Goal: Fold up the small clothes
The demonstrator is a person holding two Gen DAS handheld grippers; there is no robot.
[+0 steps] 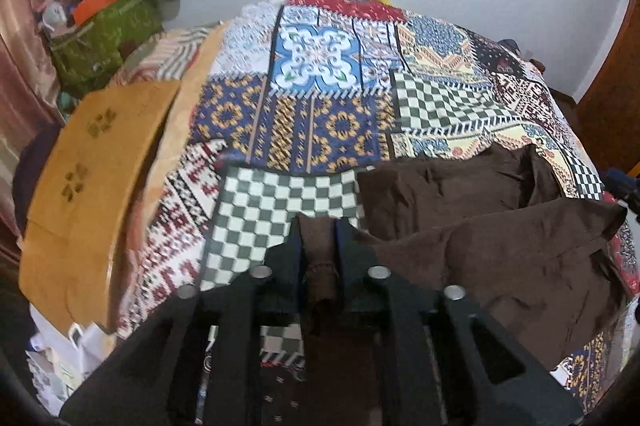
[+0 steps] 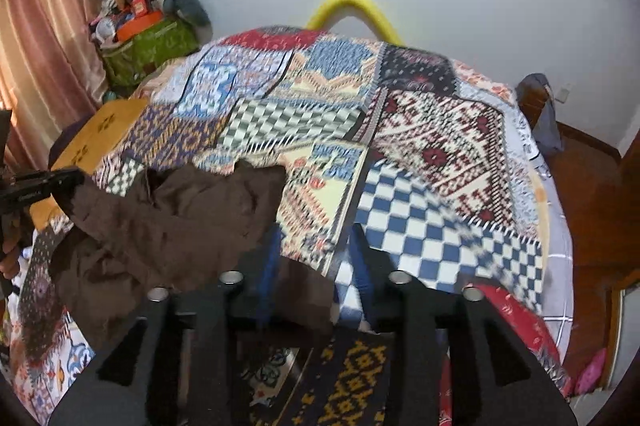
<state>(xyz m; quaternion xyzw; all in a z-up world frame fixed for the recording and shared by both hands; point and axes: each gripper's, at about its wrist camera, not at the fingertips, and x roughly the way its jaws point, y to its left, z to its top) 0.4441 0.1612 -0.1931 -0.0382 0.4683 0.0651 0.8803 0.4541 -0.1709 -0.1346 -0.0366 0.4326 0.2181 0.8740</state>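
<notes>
Both tools are matte black: the left tool (image 1: 318, 238) and right tool (image 2: 316, 246) have angular cut-out frames, round silver bolt heads (image 1: 263, 271) and blue-lined inner finger (image 2: 269, 258) faces.

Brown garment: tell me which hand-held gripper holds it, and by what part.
The left hand-held gripper is shut on a bunched edge of the brown garment. The right hand-held gripper looks open, with cloth at its left finger; no clear hold.

Patchwork bedspread (image 2: 432, 146), yellow cushion (image 1: 84, 194), green bag (image 2: 154, 46), pink curtain (image 2: 44, 38)
</notes>
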